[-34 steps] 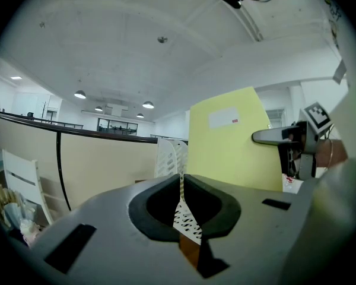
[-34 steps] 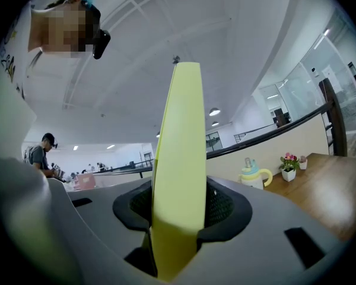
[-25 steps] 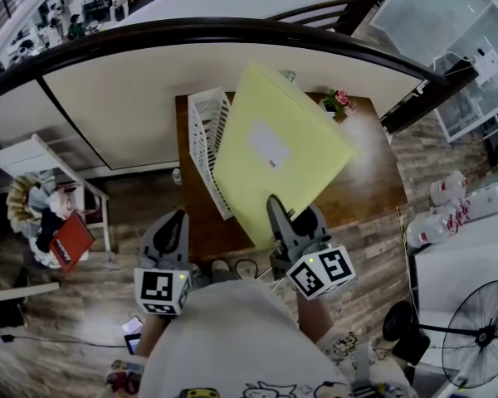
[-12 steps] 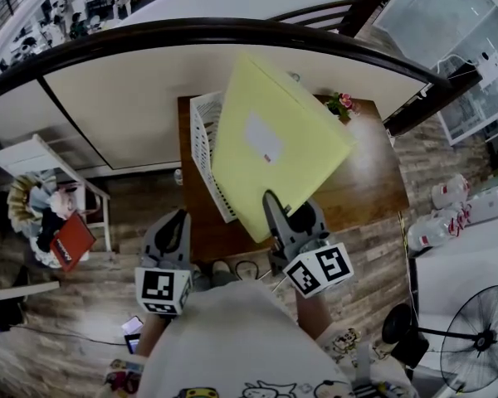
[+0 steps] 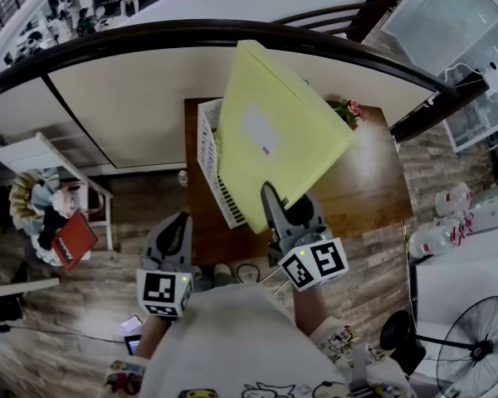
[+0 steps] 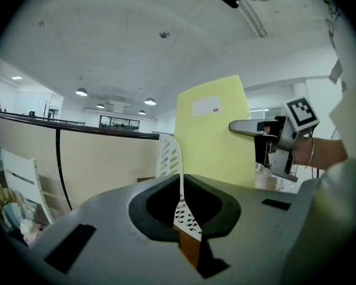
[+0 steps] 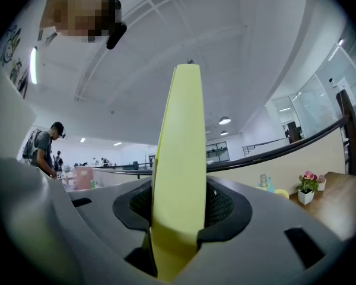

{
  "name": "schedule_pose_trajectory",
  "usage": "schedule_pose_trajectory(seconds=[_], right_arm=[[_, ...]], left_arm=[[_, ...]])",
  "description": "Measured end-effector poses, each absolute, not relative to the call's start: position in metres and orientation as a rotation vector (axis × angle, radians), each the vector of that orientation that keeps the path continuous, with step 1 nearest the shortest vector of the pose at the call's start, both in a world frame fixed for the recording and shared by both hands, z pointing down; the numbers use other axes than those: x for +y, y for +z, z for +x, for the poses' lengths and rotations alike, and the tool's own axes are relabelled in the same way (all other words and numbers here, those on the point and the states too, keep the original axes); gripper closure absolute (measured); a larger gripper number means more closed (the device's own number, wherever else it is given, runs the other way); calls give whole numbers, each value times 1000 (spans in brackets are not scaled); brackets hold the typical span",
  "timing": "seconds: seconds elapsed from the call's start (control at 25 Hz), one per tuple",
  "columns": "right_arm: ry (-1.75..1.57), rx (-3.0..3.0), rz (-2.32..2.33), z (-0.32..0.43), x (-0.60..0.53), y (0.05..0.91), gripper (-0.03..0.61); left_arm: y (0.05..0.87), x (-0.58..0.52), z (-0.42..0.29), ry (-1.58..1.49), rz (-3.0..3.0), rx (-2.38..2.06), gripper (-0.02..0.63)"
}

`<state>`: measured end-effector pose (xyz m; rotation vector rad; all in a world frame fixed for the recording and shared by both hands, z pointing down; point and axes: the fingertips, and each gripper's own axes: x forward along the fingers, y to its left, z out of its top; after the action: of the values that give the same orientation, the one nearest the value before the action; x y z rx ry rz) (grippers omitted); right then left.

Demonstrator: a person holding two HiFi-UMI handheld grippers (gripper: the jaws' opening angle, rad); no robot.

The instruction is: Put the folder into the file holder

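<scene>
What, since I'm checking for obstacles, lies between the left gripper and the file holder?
Only bare table: the head view shows just brown wood between the left gripper and the white file holder.

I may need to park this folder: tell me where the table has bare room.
The table is bare on its right half, between the folder, the flower pot at the far corner and the right edge. The left strip is crowded by the file holder.

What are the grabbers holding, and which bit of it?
The right gripper is clamped on the yellow folder, at its corner nearest the person. The left gripper is shut and holds nothing.
</scene>
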<state>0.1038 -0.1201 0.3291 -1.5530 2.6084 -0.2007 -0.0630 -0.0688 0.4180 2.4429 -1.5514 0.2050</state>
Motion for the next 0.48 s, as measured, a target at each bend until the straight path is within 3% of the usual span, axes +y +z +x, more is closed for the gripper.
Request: schedule_pose_trajectory(seconds=[0.48], right_arm=[[-117,2604,-1513,90,-138,331,408]], left_arm=[[423,-78,-71,212,2409,-1564,595]])
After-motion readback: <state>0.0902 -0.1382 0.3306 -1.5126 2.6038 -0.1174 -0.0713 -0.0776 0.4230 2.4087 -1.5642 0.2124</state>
